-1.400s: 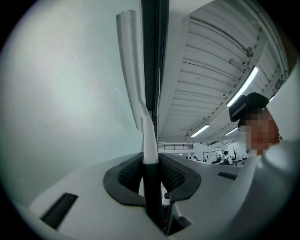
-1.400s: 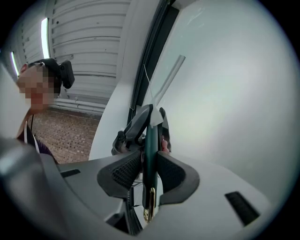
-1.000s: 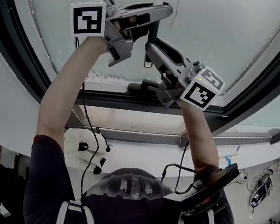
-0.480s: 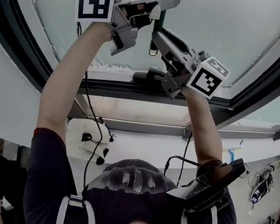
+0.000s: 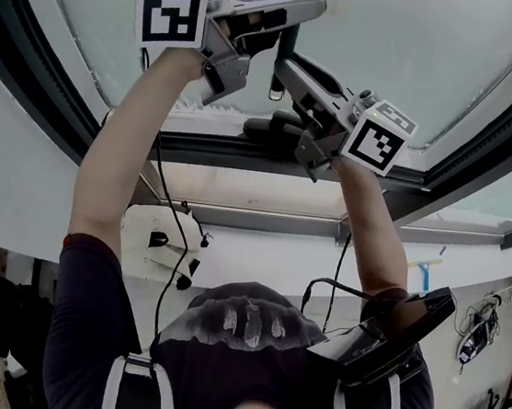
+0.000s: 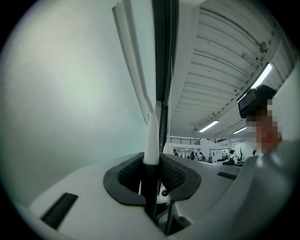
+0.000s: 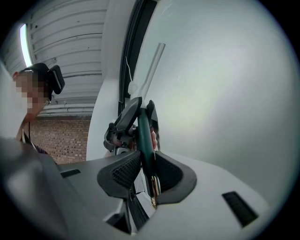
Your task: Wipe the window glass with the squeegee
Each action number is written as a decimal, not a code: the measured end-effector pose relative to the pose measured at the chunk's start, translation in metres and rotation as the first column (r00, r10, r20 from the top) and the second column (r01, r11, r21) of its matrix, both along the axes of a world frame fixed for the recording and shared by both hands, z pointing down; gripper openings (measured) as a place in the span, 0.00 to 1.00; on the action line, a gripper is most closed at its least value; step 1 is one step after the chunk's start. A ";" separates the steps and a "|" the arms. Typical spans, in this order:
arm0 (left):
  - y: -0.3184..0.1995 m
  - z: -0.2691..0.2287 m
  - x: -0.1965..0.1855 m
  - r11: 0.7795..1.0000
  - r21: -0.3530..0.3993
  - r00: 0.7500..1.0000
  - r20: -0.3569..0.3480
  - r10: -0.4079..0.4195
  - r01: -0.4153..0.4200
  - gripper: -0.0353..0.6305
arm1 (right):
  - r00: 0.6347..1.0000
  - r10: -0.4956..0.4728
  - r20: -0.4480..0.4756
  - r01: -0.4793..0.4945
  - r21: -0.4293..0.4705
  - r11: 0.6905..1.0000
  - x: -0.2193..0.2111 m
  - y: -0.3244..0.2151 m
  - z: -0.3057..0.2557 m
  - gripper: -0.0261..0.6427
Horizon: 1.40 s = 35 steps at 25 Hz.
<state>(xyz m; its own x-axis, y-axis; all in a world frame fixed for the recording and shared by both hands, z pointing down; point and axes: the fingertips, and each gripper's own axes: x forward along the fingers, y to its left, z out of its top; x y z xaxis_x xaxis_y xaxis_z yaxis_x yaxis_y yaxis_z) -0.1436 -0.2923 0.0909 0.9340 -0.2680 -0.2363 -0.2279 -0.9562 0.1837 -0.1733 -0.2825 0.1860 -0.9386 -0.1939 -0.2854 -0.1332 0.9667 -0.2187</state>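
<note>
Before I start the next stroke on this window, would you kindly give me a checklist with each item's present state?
1. Left gripper clamped on the squeegee handle: ok, its pads press the handle from both sides.
2. Right gripper holding the handle's green end: ok; its jaws have just closed a little further, with the handle between them.
3. Squeegee head flat against the window glass: cannot tell, the contact line is not visible.
4. Room left before the dark window frame: probably not ok, since in the head view the right gripper is already beside it.
</note>
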 end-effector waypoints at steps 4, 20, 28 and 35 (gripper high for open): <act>0.004 0.024 -0.001 1.000 -0.009 1.000 -0.010 -0.003 0.003 0.18 | 1.000 -0.023 -0.013 0.023 -0.029 0.999 -0.001 0.005 0.024 0.18; -0.004 0.049 -0.007 0.993 -0.117 0.997 -0.071 -0.025 0.016 0.18 | 0.995 -0.098 -0.026 0.092 -0.188 0.978 -0.005 0.012 0.045 0.18; 0.013 0.097 -0.007 0.987 -0.161 0.993 -0.113 -0.021 0.002 0.18 | 0.993 -0.116 -0.037 0.104 -0.238 0.966 -0.004 0.033 0.093 0.18; 0.014 0.120 -0.009 0.979 -0.201 0.993 -0.111 -0.040 0.017 0.18 | 0.992 -0.122 -0.033 0.107 -0.297 0.949 -0.003 0.039 0.113 0.18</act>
<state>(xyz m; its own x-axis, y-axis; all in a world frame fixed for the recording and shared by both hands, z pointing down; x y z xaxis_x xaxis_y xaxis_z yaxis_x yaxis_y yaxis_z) -0.1525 -0.2784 0.2105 0.8954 -0.3464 -0.2797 -0.2208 -0.8910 0.3968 -0.1768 -0.2436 0.2990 -0.9710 -0.1525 -0.1840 -0.0435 0.8698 -0.4914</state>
